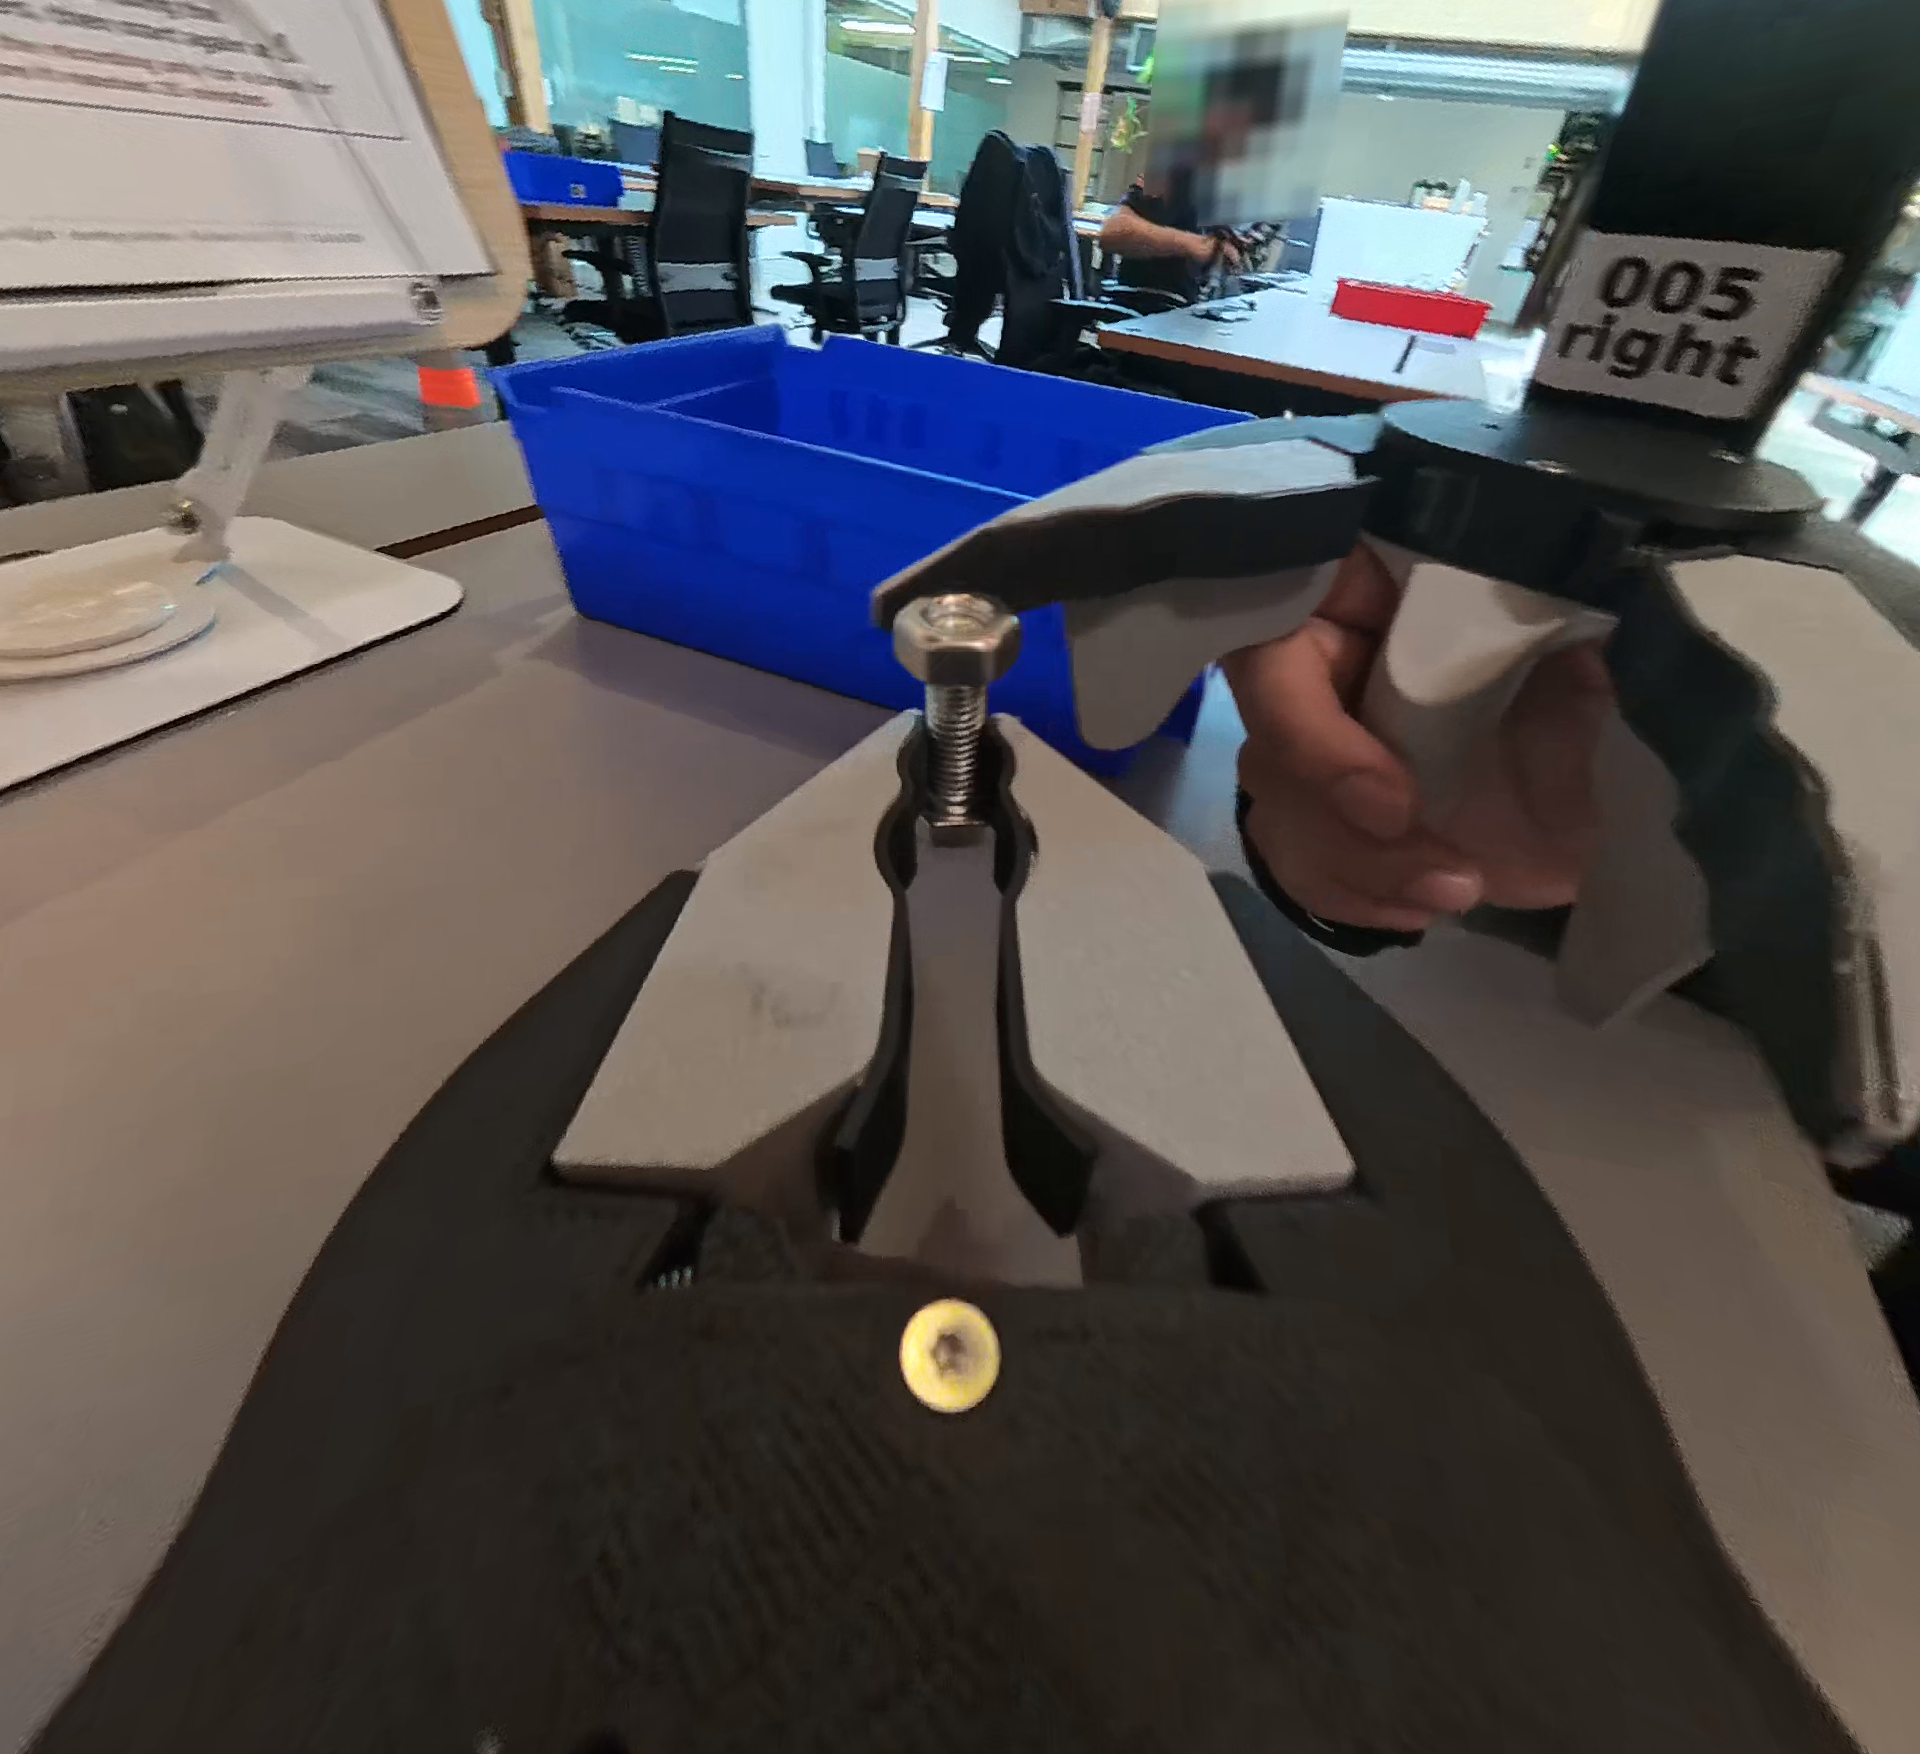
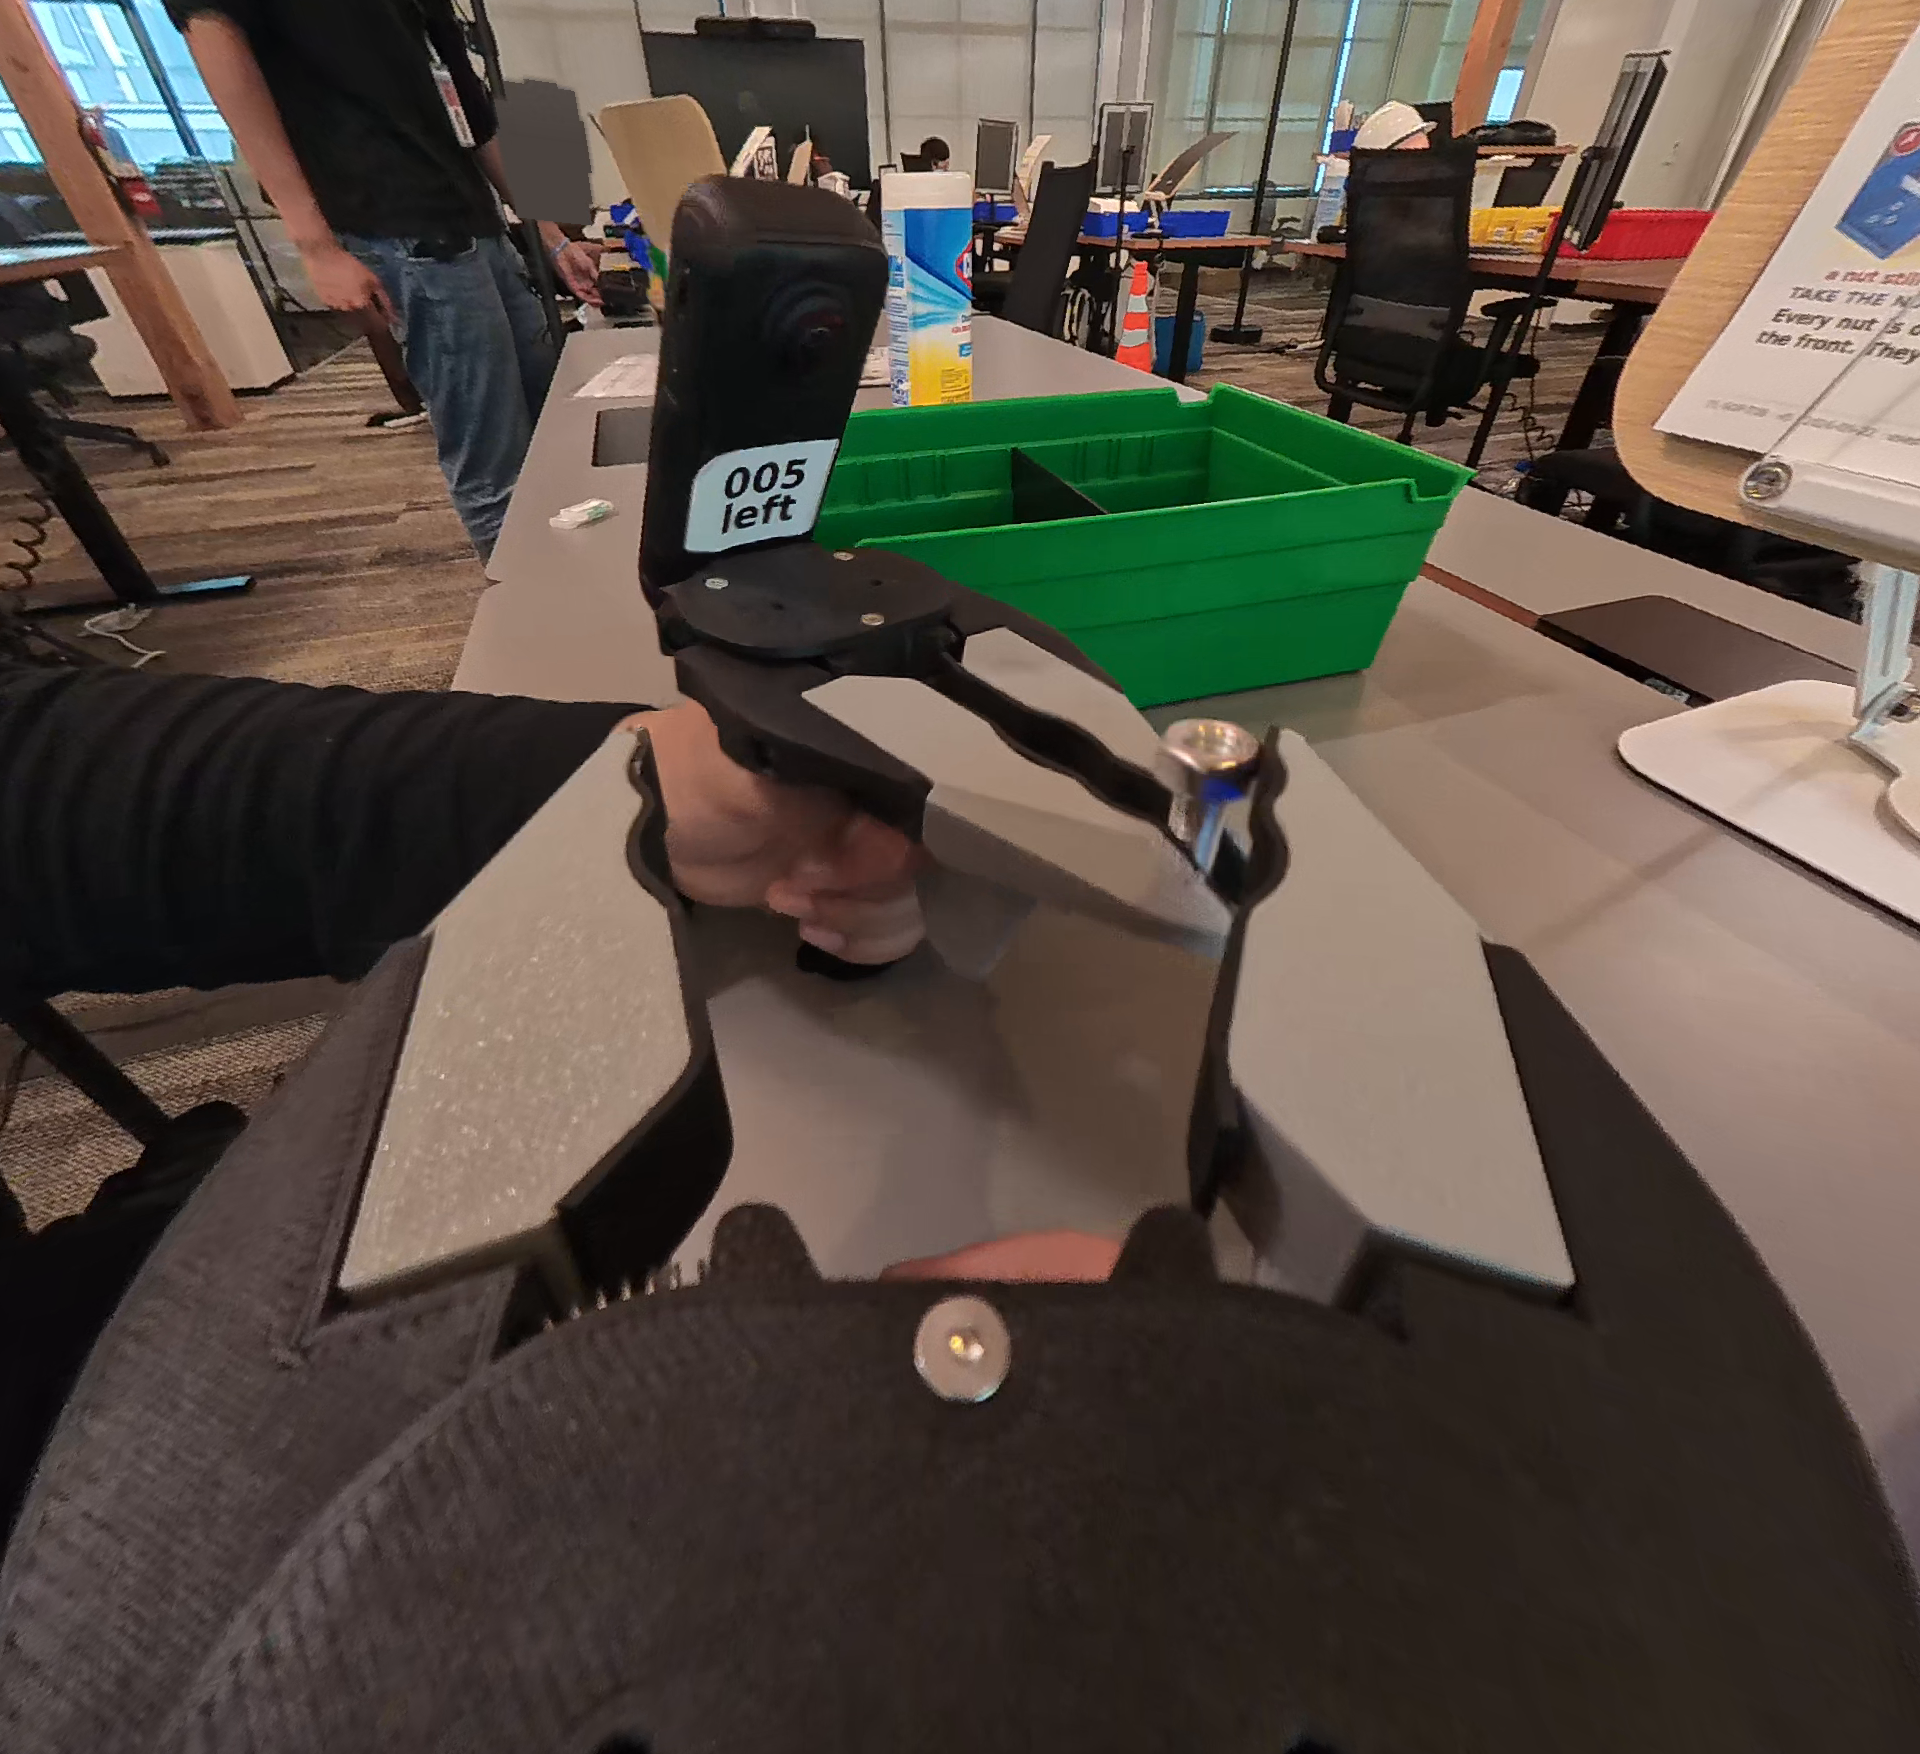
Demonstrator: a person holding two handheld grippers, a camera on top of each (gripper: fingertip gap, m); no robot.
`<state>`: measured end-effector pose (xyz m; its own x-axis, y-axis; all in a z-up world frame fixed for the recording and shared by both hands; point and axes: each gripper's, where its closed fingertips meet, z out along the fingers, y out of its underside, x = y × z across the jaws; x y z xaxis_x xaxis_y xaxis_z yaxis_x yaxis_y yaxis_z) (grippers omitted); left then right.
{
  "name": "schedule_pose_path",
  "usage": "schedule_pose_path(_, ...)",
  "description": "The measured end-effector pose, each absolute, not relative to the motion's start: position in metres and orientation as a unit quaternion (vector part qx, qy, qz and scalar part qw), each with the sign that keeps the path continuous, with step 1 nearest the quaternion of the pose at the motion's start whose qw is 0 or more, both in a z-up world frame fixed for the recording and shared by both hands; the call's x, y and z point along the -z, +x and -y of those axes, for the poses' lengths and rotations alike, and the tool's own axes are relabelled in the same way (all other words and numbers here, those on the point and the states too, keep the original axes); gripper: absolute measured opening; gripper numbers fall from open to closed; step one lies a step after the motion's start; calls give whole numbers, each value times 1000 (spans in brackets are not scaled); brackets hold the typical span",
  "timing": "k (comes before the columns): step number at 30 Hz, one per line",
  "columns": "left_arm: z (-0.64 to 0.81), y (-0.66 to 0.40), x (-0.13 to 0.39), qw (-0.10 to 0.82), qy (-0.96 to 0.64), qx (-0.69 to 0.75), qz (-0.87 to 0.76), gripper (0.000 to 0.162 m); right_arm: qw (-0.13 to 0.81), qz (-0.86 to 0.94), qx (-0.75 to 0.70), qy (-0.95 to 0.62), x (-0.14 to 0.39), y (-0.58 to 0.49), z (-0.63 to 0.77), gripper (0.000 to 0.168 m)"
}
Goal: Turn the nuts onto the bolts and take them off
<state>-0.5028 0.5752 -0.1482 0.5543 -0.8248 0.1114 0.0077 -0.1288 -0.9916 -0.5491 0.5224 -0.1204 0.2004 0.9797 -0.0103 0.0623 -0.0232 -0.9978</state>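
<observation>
A steel bolt [image 1: 952, 769] stands upright, clamped low on its thread by my left gripper [image 1: 954, 795], which is shut on it. A hex nut [image 1: 956, 639] sits at the bolt's top end. My right gripper [image 2: 956, 769] is open wide, and its right finger [image 2: 1265, 800] rests against the nut [image 2: 1210, 754]. In the left wrist view the right gripper [image 1: 997, 665] reaches in from the right, with one finger tip [image 1: 914, 587] just behind the nut. The left gripper [image 2: 1216, 863] also shows in the right wrist view, holding the bolt [image 2: 1210, 826].
A blue bin [image 1: 779, 499] stands on the grey table [image 1: 312, 873] just behind the bolt. A green divided bin [image 2: 1143, 551] stands behind the left gripper. A sign on a white stand [image 1: 208, 94] is at the side. A wipes canister [image 2: 925, 291] and a standing person [image 2: 364, 146] are farther off.
</observation>
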Motion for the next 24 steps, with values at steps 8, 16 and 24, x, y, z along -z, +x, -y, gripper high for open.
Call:
schedule_pose_path(8, -577, -506, 146, 579, -662, 372, -297, 6, 528, 442, -447, -571, 117, -545, -527, 110)
schedule_pose_path(16, -567, -491, 152, 582, -656, 337, -342, 6, 522, 462, -431, -573, 126, -554, -521, 118)
schedule_pose_path(24, -588, -519, 146, 588, -678, 352, -268, 6, 532, 443, -437, -575, 119, -548, -528, 113)
